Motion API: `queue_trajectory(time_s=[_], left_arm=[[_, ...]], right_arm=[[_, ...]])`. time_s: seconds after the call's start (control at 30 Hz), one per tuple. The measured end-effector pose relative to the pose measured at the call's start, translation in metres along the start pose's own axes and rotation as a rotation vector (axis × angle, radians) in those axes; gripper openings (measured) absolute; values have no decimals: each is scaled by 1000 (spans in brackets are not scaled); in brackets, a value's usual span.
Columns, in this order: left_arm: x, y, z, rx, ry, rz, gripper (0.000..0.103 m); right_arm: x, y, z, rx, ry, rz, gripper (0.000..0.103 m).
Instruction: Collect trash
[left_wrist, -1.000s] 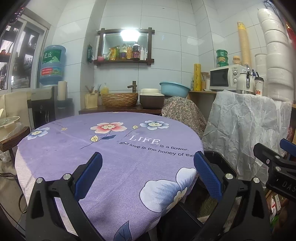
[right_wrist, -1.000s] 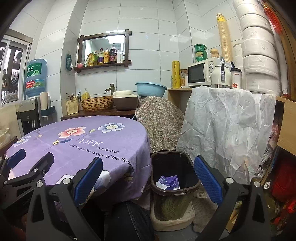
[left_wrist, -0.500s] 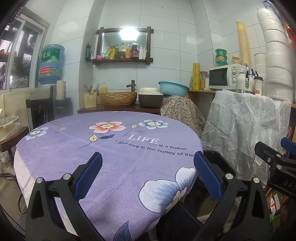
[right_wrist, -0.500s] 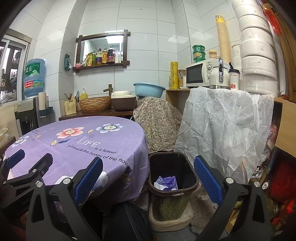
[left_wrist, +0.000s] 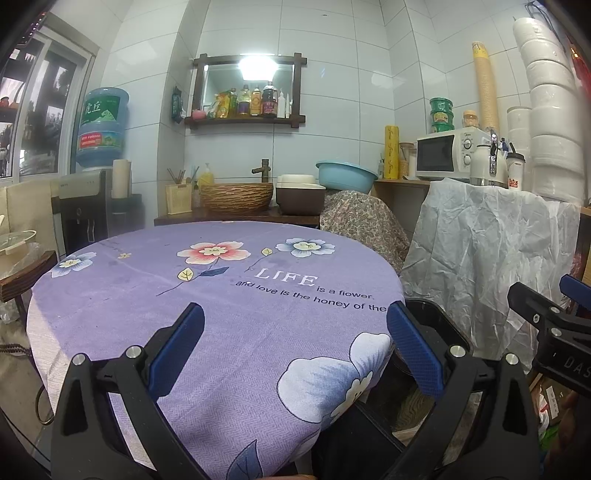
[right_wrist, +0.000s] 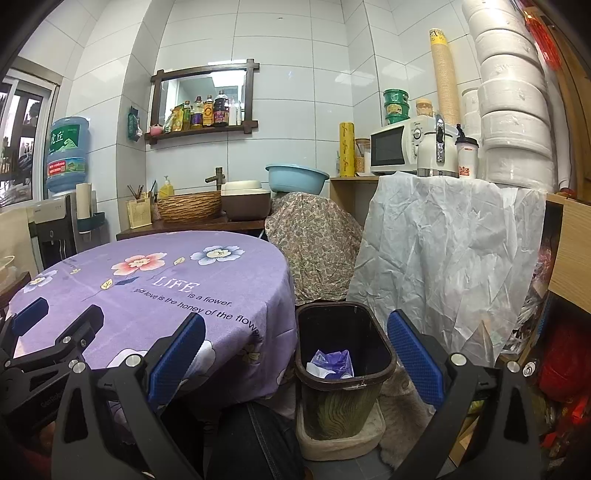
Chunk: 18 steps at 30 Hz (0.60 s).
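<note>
Both views have barely shifted; purple wrapper (right_wrist: 330, 363) stays inside bin (right_wrist: 373, 332).

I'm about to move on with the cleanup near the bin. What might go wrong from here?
1. The bin sits close beside the table's hanging cloth; the open right tool might snag it.
2. The crumpled white sheet hangs right behind the bin and may get pulled.
3. The left tool, open and empty, hovers over the cloth, which could get dragged.
</note>
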<state>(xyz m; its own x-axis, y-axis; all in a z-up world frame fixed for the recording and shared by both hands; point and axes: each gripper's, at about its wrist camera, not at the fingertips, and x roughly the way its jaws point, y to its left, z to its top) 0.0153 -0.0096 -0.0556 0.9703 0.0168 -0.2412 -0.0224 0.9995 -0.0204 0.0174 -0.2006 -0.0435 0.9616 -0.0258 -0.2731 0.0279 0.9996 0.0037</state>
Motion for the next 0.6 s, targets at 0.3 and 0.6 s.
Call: queue_trajectory(time_s=[0.3, 0.6], left_arm=[[-1, -2, -1, -3, -3, 5, 97], [-2, -3, -1, -4, -3, 6, 97]], right_arm=[[0, 0, 0, 0, 0, -1, 98], [1, 0, 0, 0, 0, 1, 98]])
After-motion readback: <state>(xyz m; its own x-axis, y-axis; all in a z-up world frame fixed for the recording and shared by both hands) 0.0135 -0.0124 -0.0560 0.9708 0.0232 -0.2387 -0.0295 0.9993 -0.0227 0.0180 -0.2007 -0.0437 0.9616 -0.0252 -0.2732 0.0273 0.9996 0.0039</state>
